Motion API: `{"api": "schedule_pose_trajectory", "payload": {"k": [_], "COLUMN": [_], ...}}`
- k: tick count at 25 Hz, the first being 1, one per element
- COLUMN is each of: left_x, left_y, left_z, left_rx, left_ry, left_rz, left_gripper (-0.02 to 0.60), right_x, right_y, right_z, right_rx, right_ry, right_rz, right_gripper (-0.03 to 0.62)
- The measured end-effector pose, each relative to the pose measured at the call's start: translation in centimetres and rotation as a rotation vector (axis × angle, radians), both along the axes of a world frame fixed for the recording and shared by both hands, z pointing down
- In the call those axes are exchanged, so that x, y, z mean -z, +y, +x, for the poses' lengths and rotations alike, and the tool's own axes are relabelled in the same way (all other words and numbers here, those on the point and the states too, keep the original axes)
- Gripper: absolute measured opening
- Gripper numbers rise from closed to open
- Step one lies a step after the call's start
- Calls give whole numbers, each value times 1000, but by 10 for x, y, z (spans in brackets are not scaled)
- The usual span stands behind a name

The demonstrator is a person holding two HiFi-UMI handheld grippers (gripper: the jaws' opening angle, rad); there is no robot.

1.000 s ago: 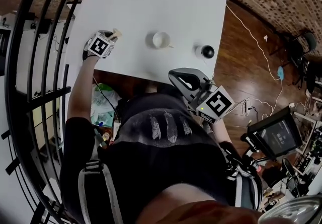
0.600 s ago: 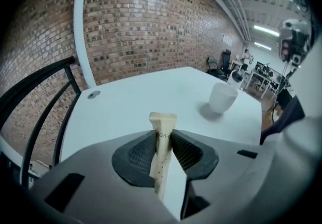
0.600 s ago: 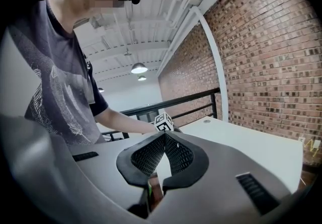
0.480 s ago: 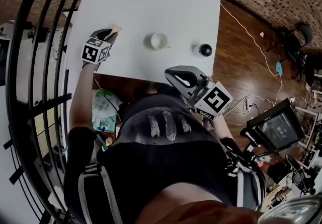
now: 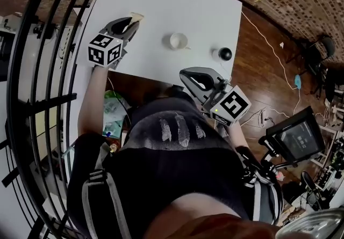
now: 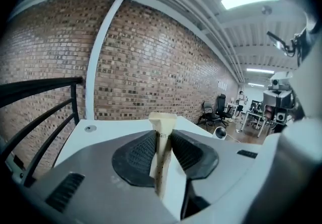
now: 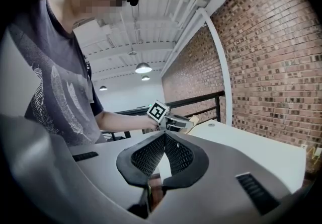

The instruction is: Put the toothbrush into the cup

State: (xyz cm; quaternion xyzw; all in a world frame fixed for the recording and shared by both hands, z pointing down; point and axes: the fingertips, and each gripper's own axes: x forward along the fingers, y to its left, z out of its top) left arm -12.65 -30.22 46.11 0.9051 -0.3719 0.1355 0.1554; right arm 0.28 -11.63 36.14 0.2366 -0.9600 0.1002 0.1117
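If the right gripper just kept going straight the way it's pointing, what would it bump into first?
Probably the left gripper, which holds the toothbrush: it sits straight ahead of the right gripper, though how far is hard to judge.

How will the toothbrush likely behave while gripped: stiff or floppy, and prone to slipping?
Probably stiff: the toothbrush stands straight beyond the left tongs without sagging. Likely light, being thin and pale like wood or card. The ribbed pads clamp its flat sides, so slipping seems unlikely, though it could pivot.
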Motion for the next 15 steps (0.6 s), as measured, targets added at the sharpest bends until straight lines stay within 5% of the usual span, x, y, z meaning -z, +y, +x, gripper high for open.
{"api": "schedule_pose_trajectory", "payload": {"k": [15], "left_x": [74], "left_y": [27], "left_z": [-22], "left_rx": [33], "left_ry": [230], "left_rz": [143], "left_gripper": [98], "right_x": [0], "right_y": [15], "right_z": [-22], "right_rx": [-14], "right_ry": [54], "right_rz": [7], "right_gripper": [-2]}}
